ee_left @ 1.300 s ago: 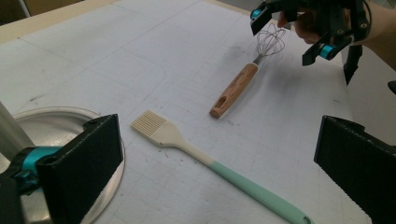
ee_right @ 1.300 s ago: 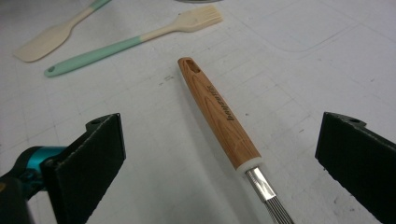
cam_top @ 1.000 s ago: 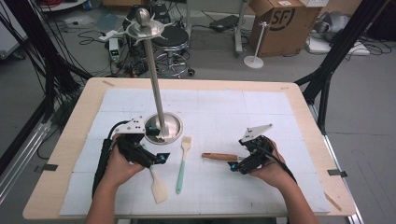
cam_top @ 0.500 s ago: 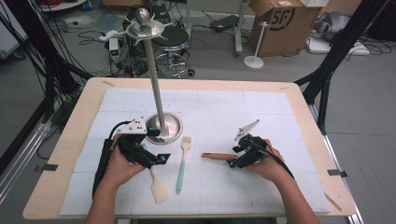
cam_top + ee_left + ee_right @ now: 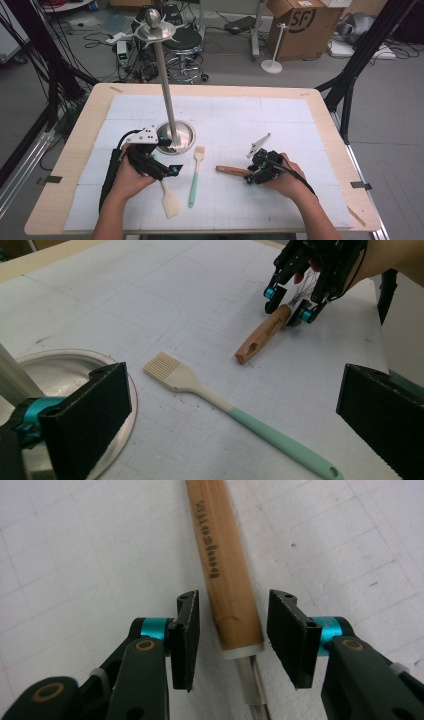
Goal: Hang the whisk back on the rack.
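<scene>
While the left hand-held gripper point(image 5: 172, 170) hovers wide open beside the metal stand base point(image 5: 176, 136), the right hand-held gripper point(image 5: 231, 637) straddles the wooden whisk handle point(image 5: 225, 565) near the table's point(image 5: 75, 150) front edge, jaws parted, not yet clamping.

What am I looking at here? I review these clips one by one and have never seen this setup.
A person sits at a table covered by a white mat and holds a hand tool with tongs in each hand; there is no robot arm. The wide picture comes from a camera above the table. The other two come from small cameras riding on each tool, looking along its black jaws.

On the mat stand a metal stand with a tall pole, and lie a pastry brush with a green handle, a pale spatula and a whisk with a wooden handle.

The left tongs are open, near the stand's base and holding nothing. The right tongs are open with a jaw on either side of the whisk's handle, not yet closed on it.
</scene>
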Tool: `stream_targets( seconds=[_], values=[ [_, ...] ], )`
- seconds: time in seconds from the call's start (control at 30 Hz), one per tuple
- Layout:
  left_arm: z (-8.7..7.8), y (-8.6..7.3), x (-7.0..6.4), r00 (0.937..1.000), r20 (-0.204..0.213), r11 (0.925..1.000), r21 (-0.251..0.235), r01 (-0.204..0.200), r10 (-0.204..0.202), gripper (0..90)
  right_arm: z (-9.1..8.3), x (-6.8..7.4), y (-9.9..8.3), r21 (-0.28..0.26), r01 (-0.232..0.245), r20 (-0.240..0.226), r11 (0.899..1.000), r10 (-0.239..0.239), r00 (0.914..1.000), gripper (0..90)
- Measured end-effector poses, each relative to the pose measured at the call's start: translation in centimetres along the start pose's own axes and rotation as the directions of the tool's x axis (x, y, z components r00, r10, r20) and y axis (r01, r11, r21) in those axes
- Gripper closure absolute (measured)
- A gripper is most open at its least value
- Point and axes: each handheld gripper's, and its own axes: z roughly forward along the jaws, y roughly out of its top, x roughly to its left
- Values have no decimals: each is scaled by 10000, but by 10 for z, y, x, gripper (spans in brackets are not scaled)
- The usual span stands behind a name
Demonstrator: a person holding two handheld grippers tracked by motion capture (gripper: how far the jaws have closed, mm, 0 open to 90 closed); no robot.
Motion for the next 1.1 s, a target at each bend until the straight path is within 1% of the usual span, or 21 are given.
stream_targets(
  seconds=[0.03, 0.17, 0.37, 0.43, 0.5, 0.53, 0.57, 0.7, 0.73, 0.8, 0.93, 1.0, 1.03, 1.07, 1.1],
  values=[
    [0, 0, 0, 10000, 0, 10000, 0, 6, -6, 17, 1, 0, 0, 89, 25, 64, 10000, -26, 10000, 587],
    [0, 0, 0, 10000, 5, 10000, -10, 41, -41, 17, 0, -1, -1, 83, -38, -1, 10000, 38, 10000, 602],
    [0, 0, 0, 10000, -27, 10000, 45, 51, -50, 17, 1, 2, 0, 160, 131, 270, 9998, -135, 9995, 623],
    [0, 0, 0, 10000, -49, 10000, 47, 68, -68, 17, 1, 2, 0, 181, 117, 274, 9998, -122, 9996, 632],
    [0, 0, 0, 10000, -33, 10000, 60, 76, -76, 17, 1, 3, 1, 291, 202, 324, 9994, -211, 9993, 653],
    [0, 0, 0, 10000, -54, 10000, 60, 71, -70, 17, 1, 4, 2, 353, 148, 310, 9993, -159, 9994, 654],
    [0, 0, 0, 10000, -35, 10000, 60, 58, -58, 17, 1, 4, 2, 350, 240, 358, 9991, -253, 9990, 655],
    [0, 0, 0, 10000, -36, 10000, 83, 44, -43, 17, 1, 6, 2, 386, 251, 382, 9989, -266, 9989, 667],
    [0, 0, 0, 10000, -35, 9999, 98, 28, -27, 17, 1, 6, 2, 428, 332, 423, 9985, -350, 9985, 673],
    [0, 0, 0, 10000, -8, 9999, 98, 19, -19, 17, 1, 7, 2, 409, 363, 324, 9985, -376, 9988, 687],
    [0, 0, -1, 10000, -19, 9999, 98, 48, -48, 17, 0, 9, 2, 460, 496, -55, 9977, -494, 9988, 714],
    [0, 0, -1, 10000, -16, 9999, 70, 74, -74, 17, 0, 10, 2, 434, 531, -93, 9976, -527, 9986, 716],
    [0, 0, -1, 9999, -41, 9999, 86, 100, -99, 17, -1, 10, 2, 395, 571, -241, 9976, -562, 9981, 716],
    [-1, 0, -1, 10000, -40, 9999, 90, 92, -91, 17, -2, 11, 2, 262, 502, -397, 9984, -491, 9980, 717],
    [-1, 0, -1, 10000, -33, 9999, 95, 91, -91, 17, -4, 11, 2, 86, 549, -422, 9985, -545, 9976, 717]
  ],
)
